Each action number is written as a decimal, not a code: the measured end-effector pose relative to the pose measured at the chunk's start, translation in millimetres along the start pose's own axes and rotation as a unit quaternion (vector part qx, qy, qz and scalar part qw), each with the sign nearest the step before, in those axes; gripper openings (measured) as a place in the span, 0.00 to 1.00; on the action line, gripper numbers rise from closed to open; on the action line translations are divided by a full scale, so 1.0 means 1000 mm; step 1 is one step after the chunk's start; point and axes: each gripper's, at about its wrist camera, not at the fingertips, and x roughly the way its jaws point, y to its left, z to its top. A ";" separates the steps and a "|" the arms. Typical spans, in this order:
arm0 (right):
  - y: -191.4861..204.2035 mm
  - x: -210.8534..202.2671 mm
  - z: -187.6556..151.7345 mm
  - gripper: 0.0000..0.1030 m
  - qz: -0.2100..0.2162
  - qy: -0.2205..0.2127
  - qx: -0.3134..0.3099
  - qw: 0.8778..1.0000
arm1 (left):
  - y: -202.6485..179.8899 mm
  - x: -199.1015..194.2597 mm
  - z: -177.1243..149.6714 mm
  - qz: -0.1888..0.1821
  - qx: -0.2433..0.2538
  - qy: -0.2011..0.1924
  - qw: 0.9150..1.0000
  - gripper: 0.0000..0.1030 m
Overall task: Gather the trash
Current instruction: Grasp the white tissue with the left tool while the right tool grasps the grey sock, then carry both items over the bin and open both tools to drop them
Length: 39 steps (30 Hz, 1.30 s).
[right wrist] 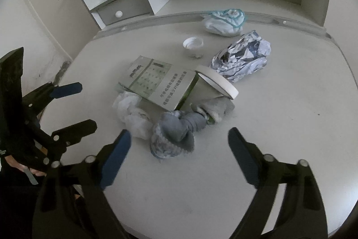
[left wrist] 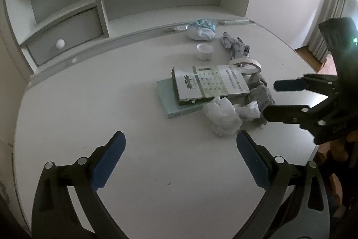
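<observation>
Both of my tongs hang over the white desk with nothing in them: my left gripper stands spread wide at the bottom of its own view, and my right gripper is likewise spread at the bottom of its view, empty. The trash sits mid-frame in a tight cluster: a crumpled white plastic bag lies just above my left tongs, touching a grey sock that lies right between my right jaws' line of reach. A box rests on a pale green book, with a roll of tape leaning on its end; a crumpled ball of printed paper and a blue-white wad lie toward the upper right, with a small white cup to their left. My worry is the crowding. If I close on the bag I may catch the sock with it, and the thin plastic could slip from my pads. Both tongs aim at the same corner, so they could knock together, or nudge the box and send the tape rolling.
</observation>
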 end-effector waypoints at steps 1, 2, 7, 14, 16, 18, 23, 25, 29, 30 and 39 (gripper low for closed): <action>-0.003 0.001 0.000 0.76 0.001 0.003 0.000 1.000 | 0.000 0.002 0.001 -0.004 -0.003 0.001 1.000 0.94; -0.003 0.003 -0.001 0.74 0.002 0.005 -0.001 1.000 | 0.000 0.004 0.001 -0.009 -0.006 0.001 1.000 0.94; -0.002 0.009 -0.004 0.42 0.004 0.016 -0.010 1.000 | -0.006 0.014 0.005 -0.019 -0.004 0.003 1.000 0.94; -0.010 -0.004 -0.011 0.22 0.003 0.004 -0.006 1.000 | -0.021 0.025 0.009 -0.027 0.008 0.006 1.000 0.94; -0.015 -0.011 -0.014 0.22 0.001 -0.002 -0.001 1.000 | -0.028 0.028 0.009 -0.026 0.014 0.008 1.000 0.93; -0.020 -0.017 -0.017 0.22 -0.001 -0.006 0.004 1.000 | -0.033 0.031 0.009 -0.025 0.017 0.007 1.000 0.93; -0.032 -0.029 -0.027 0.22 -0.007 -0.011 0.017 1.000 | -0.043 0.035 0.011 -0.025 0.031 0.011 0.999 0.65; -0.037 -0.033 -0.030 0.22 -0.009 -0.014 0.021 1.000 | -0.044 0.036 0.011 -0.032 0.031 0.019 0.999 0.47; -0.043 -0.046 -0.038 0.22 -0.015 -0.026 0.028 0.999 | -0.049 0.029 0.012 -0.043 0.028 0.012 0.999 0.40; -0.045 -0.049 -0.039 0.22 -0.016 -0.029 0.031 0.999 | -0.051 0.025 0.013 -0.044 0.030 0.008 0.999 0.40; -0.102 -0.106 -0.079 0.22 -0.065 -0.075 0.103 0.990 | -0.121 0.011 0.038 -0.091 0.089 -0.014 0.992 0.40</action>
